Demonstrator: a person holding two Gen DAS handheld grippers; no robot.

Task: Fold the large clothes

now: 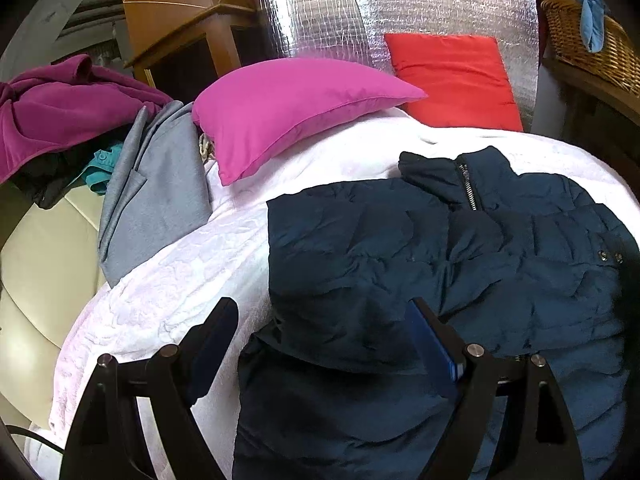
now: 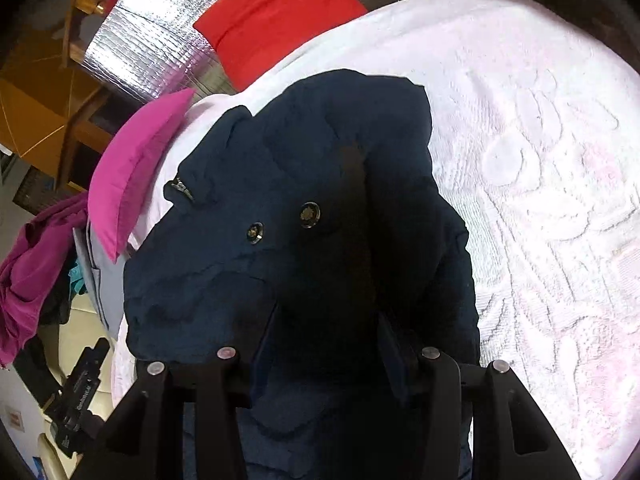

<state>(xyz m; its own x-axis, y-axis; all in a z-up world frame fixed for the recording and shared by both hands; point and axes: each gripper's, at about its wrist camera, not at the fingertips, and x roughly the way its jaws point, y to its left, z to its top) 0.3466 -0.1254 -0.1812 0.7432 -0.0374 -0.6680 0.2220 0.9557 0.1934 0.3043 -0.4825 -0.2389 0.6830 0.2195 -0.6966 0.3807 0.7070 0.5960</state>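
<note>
Two hand-held grippers [image 1: 322, 316] [image 2: 326, 320], one navy jacket [image 1: 420, 248], two pillows [image 1: 288, 112]

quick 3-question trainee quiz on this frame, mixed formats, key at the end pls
1. True or false: the navy puffer jacket lies on the white bedspread.
2. Multiple choice: which cushion leans upright against the silver foil panel? A) the pink cushion B) the red cushion C) neither
3. Fill in: in the left wrist view, the left tool has its fingers spread ____ over the jacket's left edge.

Key: 1 true; 2 B; 3 open. Extra: the right tool also sits over the jacket, but dark fabric hides whether it grips.
</note>
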